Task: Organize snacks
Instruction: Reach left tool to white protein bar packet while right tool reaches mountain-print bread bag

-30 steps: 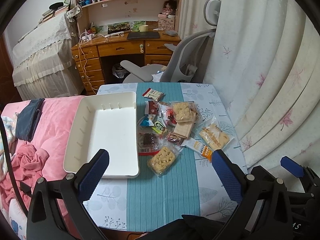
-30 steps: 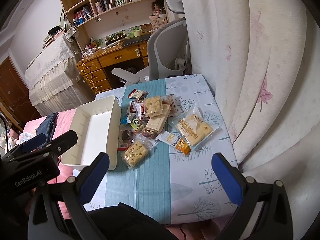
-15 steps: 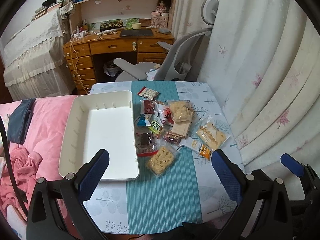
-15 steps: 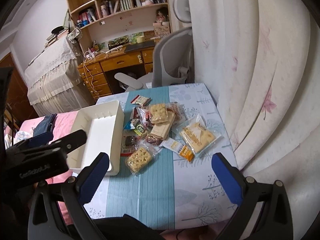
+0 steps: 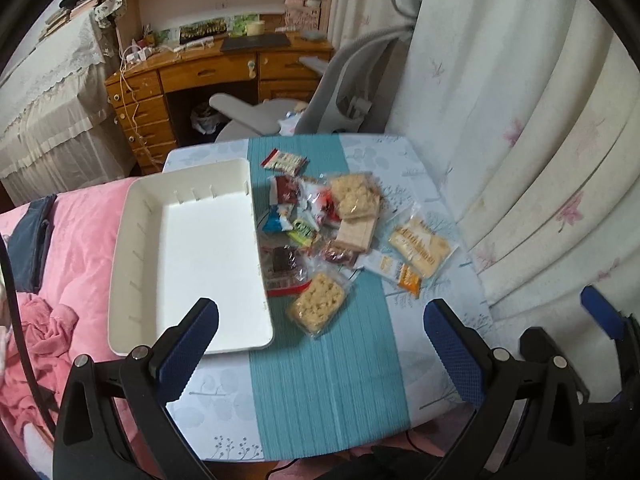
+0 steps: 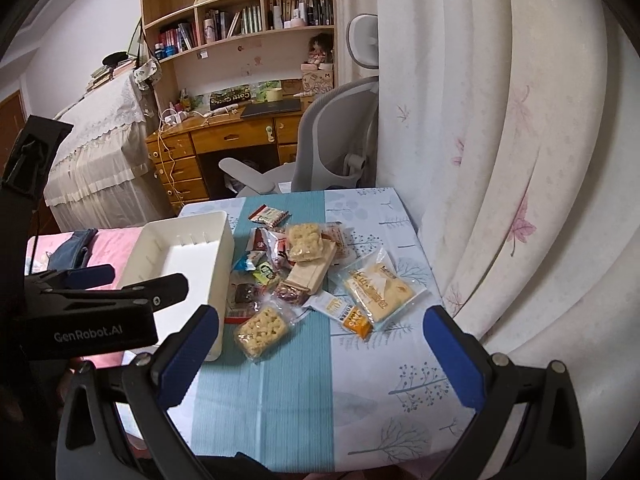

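Two grippers hang above the near end of the table, and neither has anything between its blue-padded black fingers. The left gripper is spread wide, one fingertip over the near corner of the white rectangular plastic tray, the other over bare tablecloth. The right gripper is spread just as wide and empty, poised over the teal woven runner short of the pile.

Outward from the fingers, the tray lies along the left side of the table, touching the pile's left edge, with its floor bare: no packet has gone in, so by my reading the sorting has not begun. All the snacks sit loose on the runner and the pale tree-print cloth.

Nearest the grippers is a clear bag of pale puffed squares, just beside the tray's right wall. Next to it lies a dark red-edged chocolate packet. To the right are a small white-and-orange sachet and a large clear bag holding a yellow cake slice, touching each other. Farther back, a second bag of puffed squares rests atop a tan wafer pack, with small blue, green and red wrappers heaped between. A red-and-white striped packet lies apart at the far end.

Every packet remains to be moved.
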